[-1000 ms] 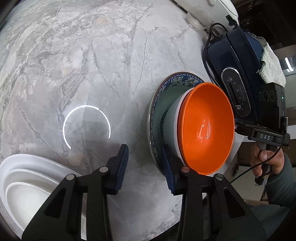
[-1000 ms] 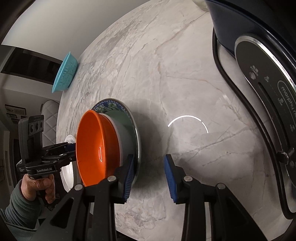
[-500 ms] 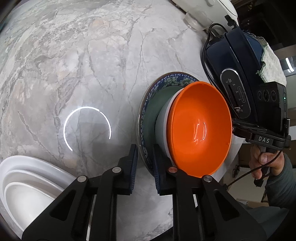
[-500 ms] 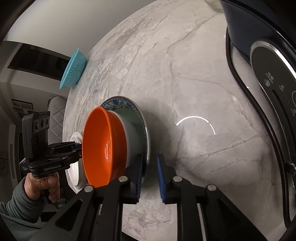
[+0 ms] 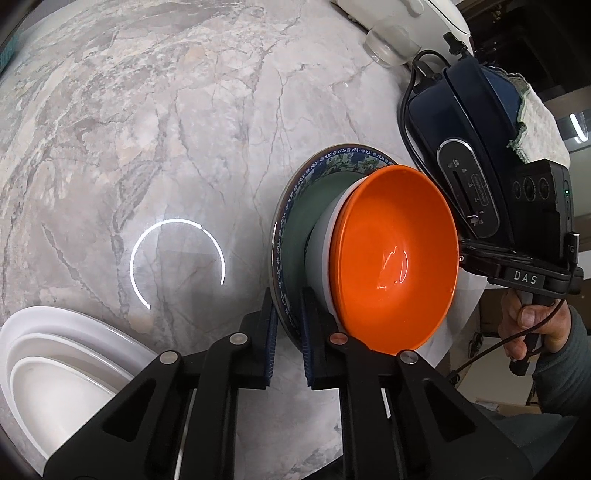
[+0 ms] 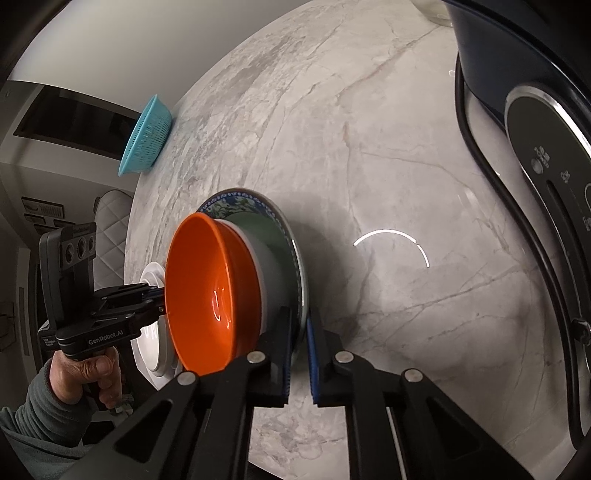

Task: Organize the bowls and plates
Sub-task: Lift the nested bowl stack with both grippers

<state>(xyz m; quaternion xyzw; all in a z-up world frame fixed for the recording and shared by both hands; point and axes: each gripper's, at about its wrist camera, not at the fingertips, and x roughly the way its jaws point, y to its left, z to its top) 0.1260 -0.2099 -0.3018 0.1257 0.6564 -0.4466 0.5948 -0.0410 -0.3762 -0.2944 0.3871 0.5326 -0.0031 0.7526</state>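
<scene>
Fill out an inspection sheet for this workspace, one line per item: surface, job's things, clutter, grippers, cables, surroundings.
Surface: grey-veined marble table, with a ring-shaped light glare.
Job's things: orange bowl nested in a white bowl on a green plate over a blue-patterned plate; separate stack of white plates at the table edge.
Clutter: dark blue appliance; teal basket at the far edge; white appliance, partly seen.
Grippers: left gripper and right gripper each shut on the patterned plate's rim, on opposite sides.
Cables: black cord along the blue appliance; thin cable from the right handle.
Surroundings: quilted chair back; cloth behind the appliance.
</scene>
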